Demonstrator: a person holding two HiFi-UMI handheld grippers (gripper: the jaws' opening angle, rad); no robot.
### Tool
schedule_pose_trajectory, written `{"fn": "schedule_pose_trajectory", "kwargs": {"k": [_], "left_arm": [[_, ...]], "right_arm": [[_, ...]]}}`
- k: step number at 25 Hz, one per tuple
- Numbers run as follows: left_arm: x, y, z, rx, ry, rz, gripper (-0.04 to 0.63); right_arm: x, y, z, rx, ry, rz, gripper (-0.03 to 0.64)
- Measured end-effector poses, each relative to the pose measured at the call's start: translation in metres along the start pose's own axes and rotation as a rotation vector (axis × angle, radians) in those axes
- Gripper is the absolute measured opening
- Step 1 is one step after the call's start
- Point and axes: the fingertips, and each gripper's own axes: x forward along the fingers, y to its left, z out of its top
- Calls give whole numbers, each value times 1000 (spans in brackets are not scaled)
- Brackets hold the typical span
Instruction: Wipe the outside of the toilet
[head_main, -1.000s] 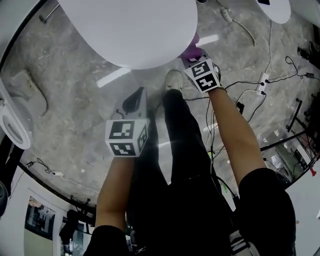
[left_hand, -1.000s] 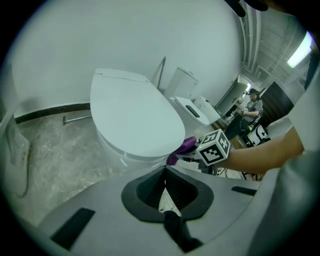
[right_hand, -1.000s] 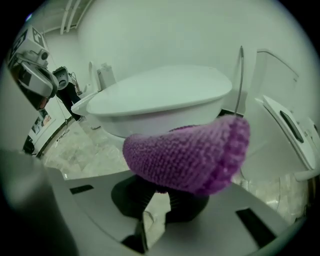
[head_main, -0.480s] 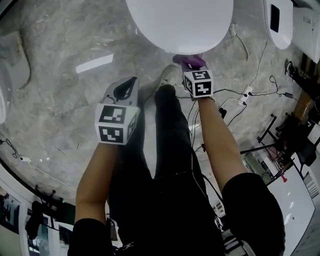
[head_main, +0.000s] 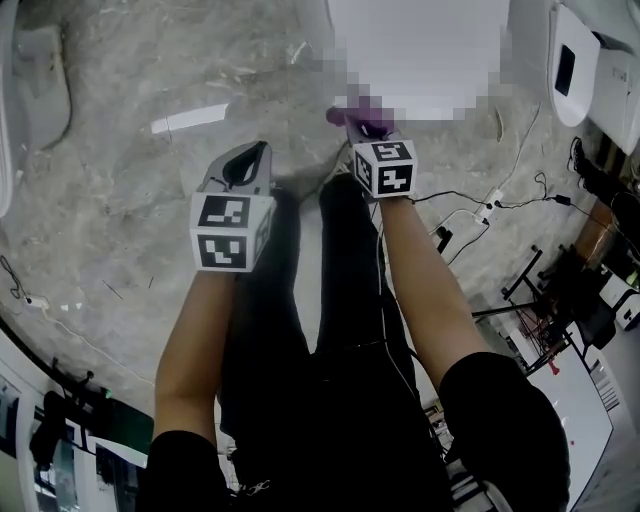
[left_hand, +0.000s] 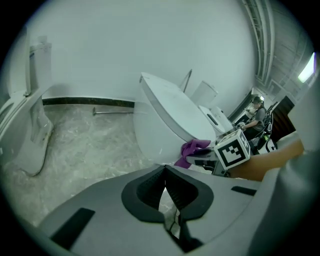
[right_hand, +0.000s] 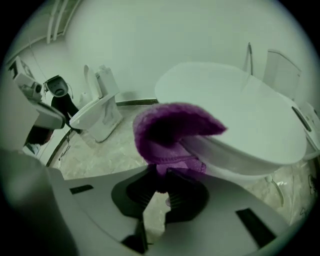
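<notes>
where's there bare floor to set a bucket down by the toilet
Bare floor lies left of the left gripper, and between the toilet and the second toilet by the wall. Right of the right gripper, shut on the purple cloth, it is crowded with cables.

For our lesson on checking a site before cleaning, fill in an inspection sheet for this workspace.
Surface: grey marbled floor.
Job's things: white toilet, lid down; purple cloth against its front edge.
Clutter: metal rod lying on the floor by the wall.
Grippers: right gripper shut on purple cloth; left gripper shut, empty, held away from the toilet.
Cables: black cables trailing over the floor on the right.
Surroundings: white wall; second toilet further off.
</notes>
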Motion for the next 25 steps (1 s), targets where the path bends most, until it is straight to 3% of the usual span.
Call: {"fn": "schedule_pose_trajectory", "kwargs": {"k": [6,11,14,18,25], "left_arm": [[-17,21,2,-6,5,13,6],[-23,37,10,-44,5,21,6],[-22,50,19,-61,6,38,6],[-11,64,31,-100,5,50,6],[15,88,75,-124,17,83,6]], "right_arm": [[23,28,50,83,-82,11,48],[40,32,72,219,-131,-53,48],[46,31,83,242,-166,-87,46],[60,32,98,221,-166,-111,46],[90,26,130,364,-142,-160,46]]}}
